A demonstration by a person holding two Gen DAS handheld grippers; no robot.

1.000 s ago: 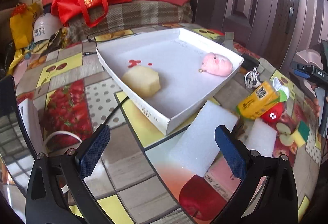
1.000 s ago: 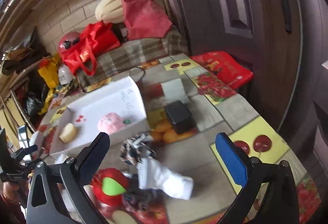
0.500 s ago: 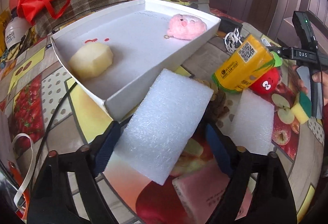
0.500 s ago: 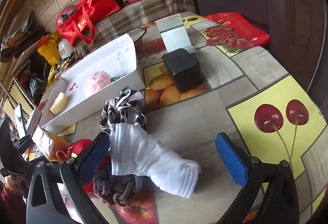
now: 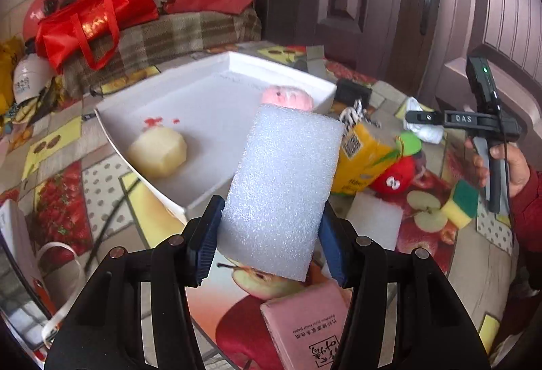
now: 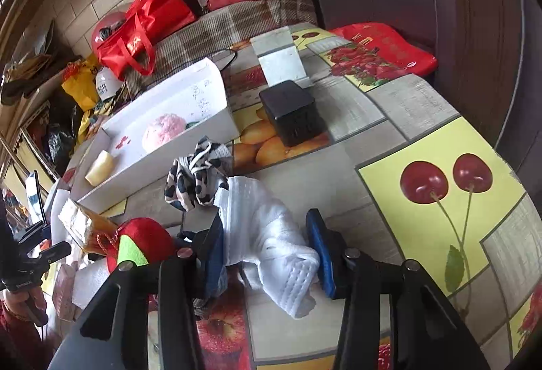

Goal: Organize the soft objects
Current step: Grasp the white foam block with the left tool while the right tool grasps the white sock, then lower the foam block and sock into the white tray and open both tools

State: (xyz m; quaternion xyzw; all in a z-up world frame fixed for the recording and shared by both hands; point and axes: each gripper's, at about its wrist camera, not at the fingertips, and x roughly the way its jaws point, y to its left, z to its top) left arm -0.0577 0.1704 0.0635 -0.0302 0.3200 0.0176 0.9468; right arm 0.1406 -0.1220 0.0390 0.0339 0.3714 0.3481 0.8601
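Observation:
My left gripper [image 5: 269, 234] has its blue pads pressed on both sides of a white foam block [image 5: 281, 187] and its jaws are still closing; the block is off the table, in front of the white tray [image 5: 210, 89]. In the tray lie a pink plush [image 5: 288, 97] and a pale yellow sponge piece [image 5: 159, 151]. My right gripper [image 6: 269, 244] is low over the table, jaws closing, with its pads against a crumpled white cloth [image 6: 267, 234]. A leopard-print cloth [image 6: 194, 180] lies just beyond it.
Right of the tray lie an orange carton [image 5: 362, 156], a red plush [image 5: 393, 177], a second foam piece [image 5: 372, 221] and a yellow-green sponge [image 5: 460, 204]. A pink paper pack [image 5: 305, 326] lies near me. A black box [image 6: 291, 112] stands behind the cloths.
The left jaws closed on the foam block and raised it off the table. The right gripper sank toward the table and its jaws closed in on the white cloth.

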